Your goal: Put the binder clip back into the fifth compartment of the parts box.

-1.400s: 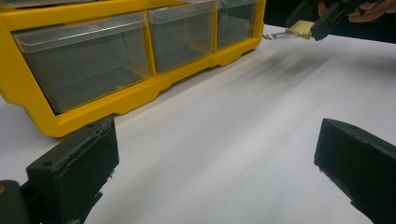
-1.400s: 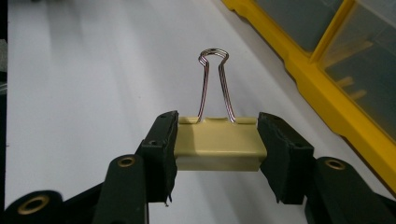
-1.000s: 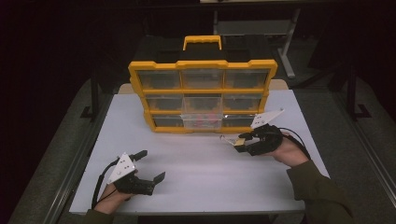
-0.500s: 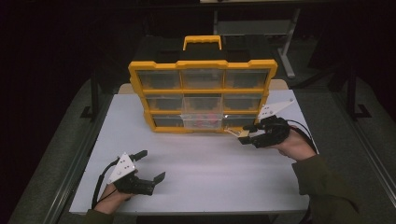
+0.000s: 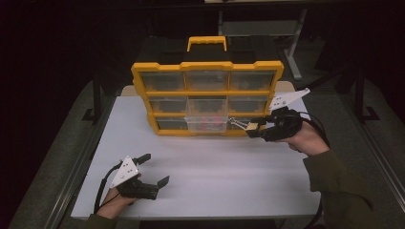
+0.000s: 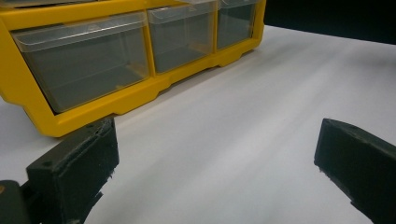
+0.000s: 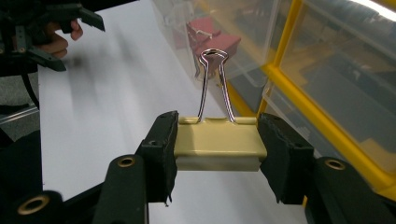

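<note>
A yellow organizer case (image 5: 206, 98) with clear drawers stands upright at the back of the white table (image 5: 210, 167). Its bottom middle drawer (image 5: 206, 119) is pulled out a little and holds red pieces (image 7: 212, 35). My right gripper (image 5: 252, 128) hovers by the case's lower right corner, shut on a pale yellow binder clip (image 7: 218, 143) whose silver wire handles (image 7: 212, 84) point toward that drawer. My left gripper (image 5: 154, 169) rests near the table's front left, open, with nothing between its jaws (image 6: 215, 168).
The case (image 6: 93, 74) has a yellow carry handle (image 5: 206, 42) on top. Bare table surface stretches between the two grippers. A dark floor and a metal frame (image 5: 286, 43) lie behind the table.
My right gripper has risen with the binder clip and shifted slightly right, ending beside the case's lower right drawers. The left gripper has stayed where it was.
</note>
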The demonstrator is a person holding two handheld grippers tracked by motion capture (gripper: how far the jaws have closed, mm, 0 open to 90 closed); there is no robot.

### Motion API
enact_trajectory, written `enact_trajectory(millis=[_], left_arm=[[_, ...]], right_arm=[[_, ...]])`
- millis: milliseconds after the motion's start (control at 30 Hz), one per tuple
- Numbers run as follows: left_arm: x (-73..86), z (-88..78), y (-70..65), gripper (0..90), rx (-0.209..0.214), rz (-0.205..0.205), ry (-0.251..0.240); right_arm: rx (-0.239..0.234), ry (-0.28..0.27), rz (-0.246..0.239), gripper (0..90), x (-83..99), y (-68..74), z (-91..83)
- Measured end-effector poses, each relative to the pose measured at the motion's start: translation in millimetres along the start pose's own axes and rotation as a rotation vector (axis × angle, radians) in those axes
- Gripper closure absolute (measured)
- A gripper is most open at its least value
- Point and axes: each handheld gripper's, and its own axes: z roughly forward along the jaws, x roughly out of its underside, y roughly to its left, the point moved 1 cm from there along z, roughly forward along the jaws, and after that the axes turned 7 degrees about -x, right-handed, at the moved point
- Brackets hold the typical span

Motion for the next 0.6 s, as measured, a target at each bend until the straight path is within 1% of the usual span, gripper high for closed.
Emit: enact_trajectory(millis=[33, 100, 167, 200, 333, 400, 600], left_arm=[[-0.1, 0.1, 0.3, 0.0, 0.001, 0.006, 0.0], [0.1, 0.1, -0.1, 0.0, 0.001, -0.001, 0.001], [0.0, 0.1, 0.0, 0.0, 0.001, 0.001, 0.0], [-0.2, 0.1, 0.4, 0.0, 0.0, 0.007, 0.0], [0.0, 0.4, 0.1, 0.0, 0.001, 0.003, 0.001], [0.1, 0.5, 0.0, 0.0, 0.002, 0.004, 0.001], [0.0, 0.1, 0.3, 0.0, 0.002, 0.005, 0.0]], right_arm=[[-0.001, -0.004, 0.002, 48.5, -1.7, 0.0, -1.7], [-0.005, -0.016, 0.005, 48.5, -4.9, -0.1, -4.9], [-0.002, -0.019, 0.004, 48.5, -8.3, -0.5, -7.9], [-0.003, -0.024, 0.003, 48.5, -10.0, -0.4, -9.3], [0.001, -0.032, -0.006, 48.5, -16.7, 0.1, -13.5], [0.003, -0.027, -0.012, 48.5, -19.8, 0.1, -14.7], [-0.006, -0.04, -0.031, 48.5, -33.5, 3.1, -18.5]])
